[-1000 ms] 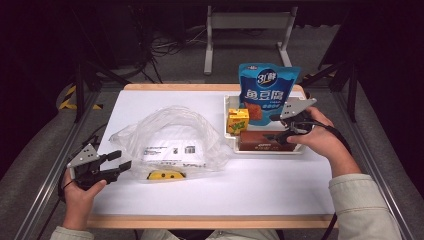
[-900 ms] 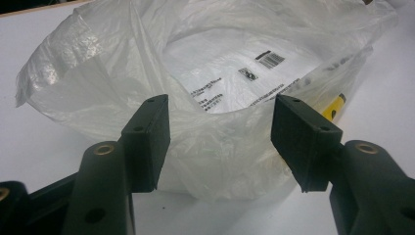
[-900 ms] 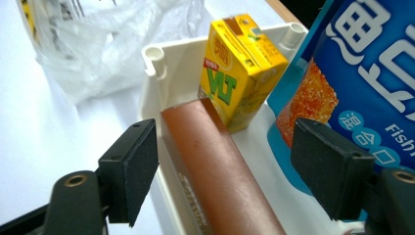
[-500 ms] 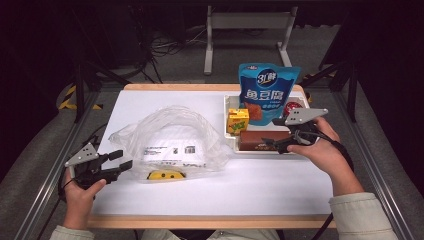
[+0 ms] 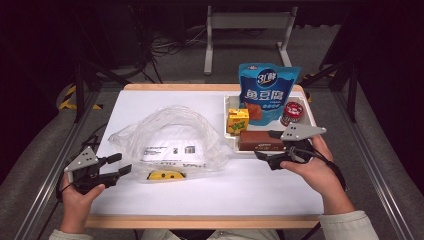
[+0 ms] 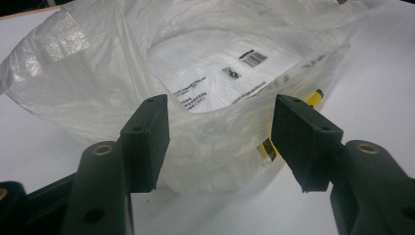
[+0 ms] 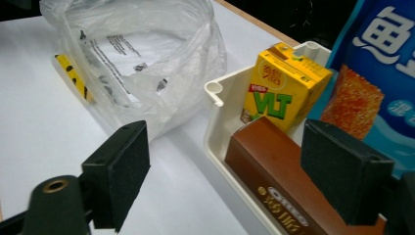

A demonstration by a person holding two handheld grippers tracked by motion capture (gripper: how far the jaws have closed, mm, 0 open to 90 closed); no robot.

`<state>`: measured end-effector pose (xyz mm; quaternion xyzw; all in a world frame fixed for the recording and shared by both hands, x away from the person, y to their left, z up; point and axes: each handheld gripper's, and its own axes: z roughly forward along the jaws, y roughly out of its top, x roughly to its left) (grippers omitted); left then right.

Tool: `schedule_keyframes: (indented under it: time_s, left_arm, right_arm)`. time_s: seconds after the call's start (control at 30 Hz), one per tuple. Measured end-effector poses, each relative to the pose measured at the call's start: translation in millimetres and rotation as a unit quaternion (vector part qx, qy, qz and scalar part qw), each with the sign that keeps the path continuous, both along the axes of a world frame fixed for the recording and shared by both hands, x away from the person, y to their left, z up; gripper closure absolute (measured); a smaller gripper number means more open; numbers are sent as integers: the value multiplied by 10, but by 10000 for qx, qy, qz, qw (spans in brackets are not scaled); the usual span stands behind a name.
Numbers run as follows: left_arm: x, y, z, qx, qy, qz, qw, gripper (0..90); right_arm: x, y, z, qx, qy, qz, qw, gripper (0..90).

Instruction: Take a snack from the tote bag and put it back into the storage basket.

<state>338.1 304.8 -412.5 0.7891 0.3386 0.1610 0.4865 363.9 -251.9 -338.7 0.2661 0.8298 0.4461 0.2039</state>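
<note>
— What can you read from where you are?

— On the yellow carton (image 7: 286,81) in the white tray (image 7: 219,128) I read "VLT" in green. The blue pouch (image 5: 267,90) standing behind it says "3L" with large Chinese characters under it. The brown box (image 7: 274,169) lying at the tray's near wall has gold lettering too small for me to make out. The clear plastic bag (image 5: 172,137) carries a white printed sheet with a barcode; its text is too fine to read.

— And your grippers?

— My right gripper (image 5: 272,150) has just been opening; its jaws stand apart over the tray's near corner, holding nothing, the brown box just ahead. My left gripper (image 5: 117,165) rests open and empty just beside the bag's near edge.

— Anything hard to see?

— A yellow thing (image 5: 167,175) with black marks lies under the bag's film, blurred by it. A red-topped can (image 5: 292,112) sits beside the pouch, its label unreadable.
</note>
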Motion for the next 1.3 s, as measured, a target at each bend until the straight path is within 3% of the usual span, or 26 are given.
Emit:
schedule_keyframes:
  time_s: [0.23, 0.47, 0.67, 0.8, 1.13, 1.3]
  left_arm:
    - [-13, -15, -2, 2, 16, -37, 10000, 400]
    - [-7, -13, -8, 19, 7, -53, 10000, 399]
    - [-4, -9, -18, 7, 8, -71, 10000, 399]
    - [0, -17, -24, 3, 22, -79, 10000, 400]
    - [8, -18, -28, 19, 24, -86, 10000, 400]
    - [13, -16, -38, 4, 32, -72, 10000, 400]
  right_arm:
    - [-98, 99, -180, 117, 4, 85, 9999, 120]
    - [-130, 241, -359, -13, -46, 308, 9995, 90]
    - [-157, 337, -502, -59, -72, 314, 9995, 56]
    - [-174, 366, -669, -52, -120, 270, 9995, 54]
    - [-145, 370, -877, 13, 49, 118, 9999, 52]
    - [-118, 349, -943, 109, 78, -102, 9999, 52]
